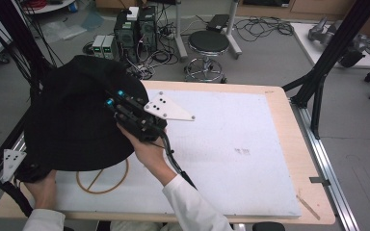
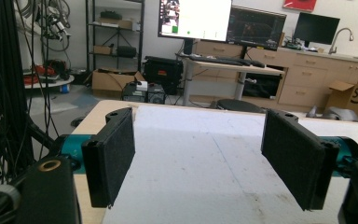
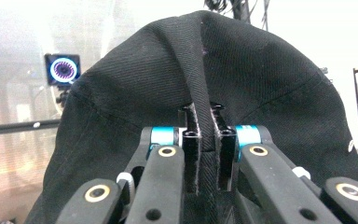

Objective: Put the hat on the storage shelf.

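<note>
Hat [image 1: 72, 120] hangs over the table's [image 1: 231, 144] left side, its brim pinched between the right gripper's [image 3: 206, 154] pressed-together jaws. Our left gripper [image 2: 200, 158] is spread, holding nothing. We should keep the pinch firm and lift slowly, clearing the ring [image 1: 107, 185] beneath.

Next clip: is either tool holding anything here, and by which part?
The right tool is shut on the black hat, pinching a fold of its fabric. The left tool is open and holds nothing.

Left gripper [image 2: 207, 156] spread wide above white table [image 2: 205, 177].
</note>
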Available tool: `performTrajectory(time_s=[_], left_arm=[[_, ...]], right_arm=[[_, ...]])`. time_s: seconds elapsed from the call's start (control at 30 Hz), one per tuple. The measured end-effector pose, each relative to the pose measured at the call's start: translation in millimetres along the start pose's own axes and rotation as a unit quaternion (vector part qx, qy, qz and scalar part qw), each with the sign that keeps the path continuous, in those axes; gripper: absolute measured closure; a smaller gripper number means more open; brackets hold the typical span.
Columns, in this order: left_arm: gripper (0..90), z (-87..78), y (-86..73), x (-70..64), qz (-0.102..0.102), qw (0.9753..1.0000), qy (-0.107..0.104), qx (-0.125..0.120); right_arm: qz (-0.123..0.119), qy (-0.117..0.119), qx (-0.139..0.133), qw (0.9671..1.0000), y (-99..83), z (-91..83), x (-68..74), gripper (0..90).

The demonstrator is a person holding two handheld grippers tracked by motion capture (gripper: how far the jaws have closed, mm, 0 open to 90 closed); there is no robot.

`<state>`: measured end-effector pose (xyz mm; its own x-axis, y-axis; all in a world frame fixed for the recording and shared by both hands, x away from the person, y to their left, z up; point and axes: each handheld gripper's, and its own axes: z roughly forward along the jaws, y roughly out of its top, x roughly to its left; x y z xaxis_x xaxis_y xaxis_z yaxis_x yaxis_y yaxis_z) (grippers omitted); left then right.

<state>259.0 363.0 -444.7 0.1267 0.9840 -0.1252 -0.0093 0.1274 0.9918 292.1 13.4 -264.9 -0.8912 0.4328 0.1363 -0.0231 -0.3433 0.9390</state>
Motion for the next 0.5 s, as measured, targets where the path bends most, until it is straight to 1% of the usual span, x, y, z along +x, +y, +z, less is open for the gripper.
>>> performTrajectory(time_s=[0.13, 0.2, 0.37, 0.5], left_arm=[[26.1, -0.2, 0.1, 0.2, 0.001, 1.0000, 0.000, -0.001], [26.1, -0.5, 0.2, 0.6, 0.000, 1.0000, 0.001, -0.002], [26.1, -0.7, 0.3, 1.0, 0.000, 1.0000, 0.003, -0.003], [26.1, -0.4, 0.3, 0.8, 0.000, 1.0000, 0.003, -0.003]], right_arm=[[0.001, 0.013, 0.013, 0.9998, -7.4, 4.7, 7.3, 85.7], [-0.003, 0.015, 0.025, 0.9996, -11.9, 6.3, 10.2, 85.7], [-0.007, 0.015, 0.048, 0.9987, -24.9, 8.7, 13.8, 85.6], [0.000, 0.015, 0.060, 0.9981, -34.8, 8.3, 13.6, 85.6]])
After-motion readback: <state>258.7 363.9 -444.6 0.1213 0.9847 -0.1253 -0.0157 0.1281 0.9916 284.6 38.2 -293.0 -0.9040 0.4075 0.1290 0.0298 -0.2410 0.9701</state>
